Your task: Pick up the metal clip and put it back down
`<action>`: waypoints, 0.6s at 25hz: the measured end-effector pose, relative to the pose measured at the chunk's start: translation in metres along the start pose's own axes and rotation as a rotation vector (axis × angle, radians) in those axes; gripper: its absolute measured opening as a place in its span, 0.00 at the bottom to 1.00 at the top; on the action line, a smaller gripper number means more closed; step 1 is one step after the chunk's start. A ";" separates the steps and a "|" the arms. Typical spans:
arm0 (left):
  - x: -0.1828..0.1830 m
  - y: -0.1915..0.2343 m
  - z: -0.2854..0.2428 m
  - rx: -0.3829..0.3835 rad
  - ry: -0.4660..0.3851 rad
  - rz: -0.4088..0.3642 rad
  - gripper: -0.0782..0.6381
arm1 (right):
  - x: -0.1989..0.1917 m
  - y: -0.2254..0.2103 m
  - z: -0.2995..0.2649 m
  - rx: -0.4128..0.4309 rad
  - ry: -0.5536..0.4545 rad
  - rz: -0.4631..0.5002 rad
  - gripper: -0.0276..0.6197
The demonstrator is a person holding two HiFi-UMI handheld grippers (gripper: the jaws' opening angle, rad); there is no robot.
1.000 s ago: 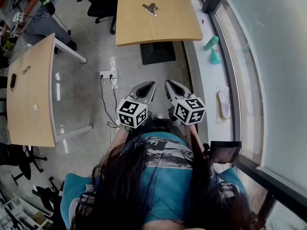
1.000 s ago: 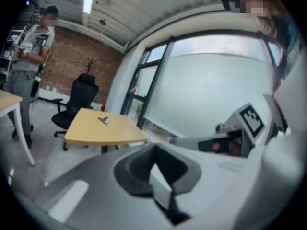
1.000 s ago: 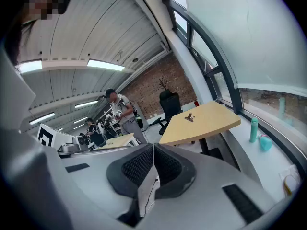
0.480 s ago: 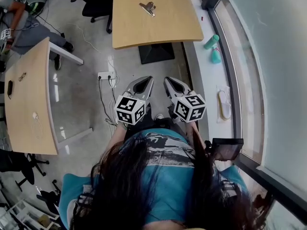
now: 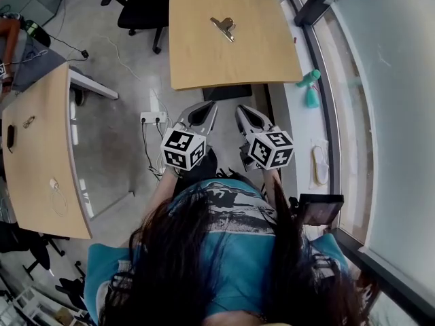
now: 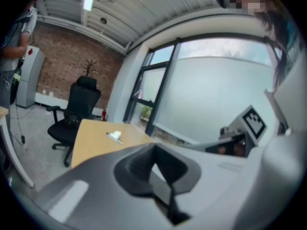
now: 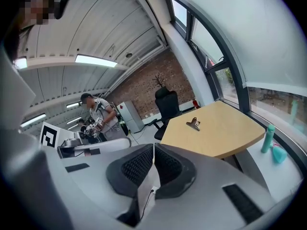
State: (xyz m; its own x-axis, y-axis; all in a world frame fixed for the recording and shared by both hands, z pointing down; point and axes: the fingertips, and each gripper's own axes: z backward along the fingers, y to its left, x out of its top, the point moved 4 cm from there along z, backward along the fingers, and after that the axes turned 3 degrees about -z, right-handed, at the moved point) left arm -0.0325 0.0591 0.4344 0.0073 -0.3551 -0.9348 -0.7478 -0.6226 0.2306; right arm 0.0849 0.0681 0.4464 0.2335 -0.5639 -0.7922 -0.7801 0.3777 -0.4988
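Both grippers have come in closer to the bench [image 5: 265, 63] compared with a second ago: back then there was a wide stretch of floor [image 5: 122, 134] between the jaw tips and the bench's near edge, now they sit just short of that edge. The metal clip [image 5: 223, 27] hasn't budged, it's lying flat on the bench top about midway across and nearer the far edge than the near one

Left gripper [image 5: 202, 114] and right gripper [image 5: 249, 117] are side by side, close to each other and both pointing at the bench. In the left gripper view the jaws of the left gripper [image 6: 154, 150] are together with nothing between them, and the metal clip [image 6: 114, 136] shows up ahead and a bit left of the tips, well apart from them. Same story in the right gripper view: right gripper [image 7: 153, 147] jaws pressed together and empty, metal clip [image 7: 194, 123] ahead and off to the right on the bench, not touching anything

Black office chair [image 5: 146, 2] stands off the bench's far left corner, and a white power strip [image 5: 153, 117] lies on the floor just left of the left gripper
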 end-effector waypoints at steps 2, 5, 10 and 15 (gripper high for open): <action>0.007 0.025 -0.006 -0.005 -0.001 0.001 0.12 | 0.010 0.001 -0.024 -0.010 0.005 0.001 0.07; 0.015 0.057 -0.014 -0.021 0.001 0.005 0.11 | 0.023 0.004 -0.058 -0.026 0.012 0.004 0.07; 0.027 0.101 -0.026 -0.060 0.011 0.003 0.12 | 0.037 0.011 -0.101 -0.058 0.018 0.004 0.07; 0.032 0.126 -0.044 -0.090 0.017 0.006 0.12 | 0.040 0.006 -0.123 -0.090 0.052 -0.002 0.07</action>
State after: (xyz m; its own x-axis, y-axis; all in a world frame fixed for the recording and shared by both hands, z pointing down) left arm -0.0977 -0.0614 0.4456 0.0152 -0.3703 -0.9288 -0.6851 -0.6804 0.2601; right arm 0.0182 -0.0422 0.4550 0.2063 -0.6028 -0.7708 -0.8293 0.3103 -0.4647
